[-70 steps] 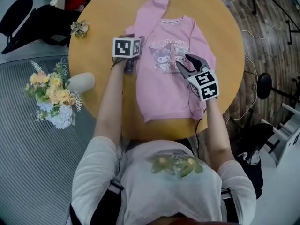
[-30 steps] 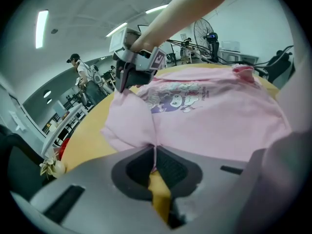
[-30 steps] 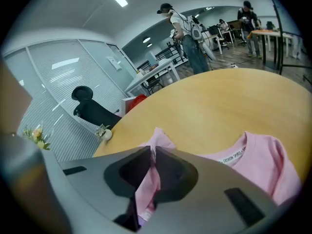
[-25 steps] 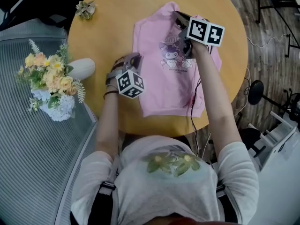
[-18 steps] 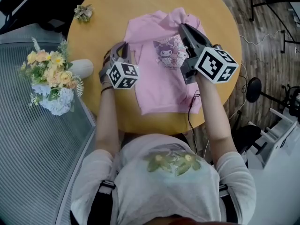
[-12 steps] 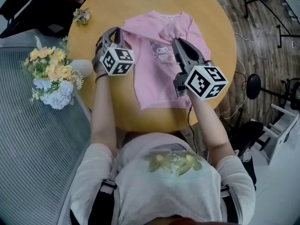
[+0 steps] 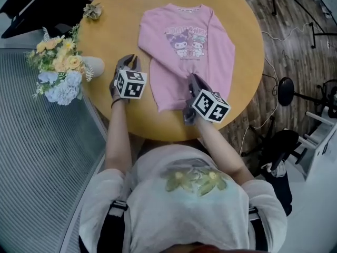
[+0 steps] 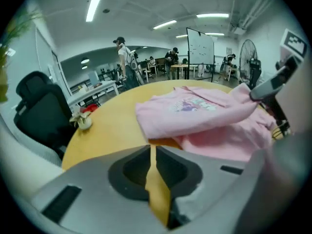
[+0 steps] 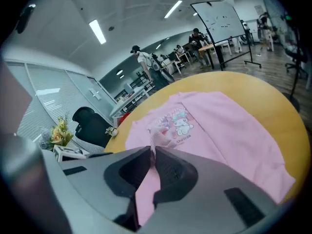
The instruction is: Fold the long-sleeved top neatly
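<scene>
**Right jaws pinch the pink top, left jaws shut on nothing**

At the 9 o'clock edge of the round yellow wooden table is a bouquet of yellow, white and pale-blue flowers in a white vase.

Just inside it, at about 8 o'clock on the table, is your left gripper. Its jaws are pressed together, and only bare tabletop shows through the slit. The pink long-sleeved cloth top with a cartoon print is clear of them, off at their 3 o'clock in the head view.

That top lies print-up, spread from the table's centre toward 12 o'clock, with its neck on the far side and its hem toward you.

Your right gripper is at 5 o'clock, over the hem. Its jaws are closed on a narrow fold of the pink cloth, which runs from the slit toward the printed chest.
</scene>
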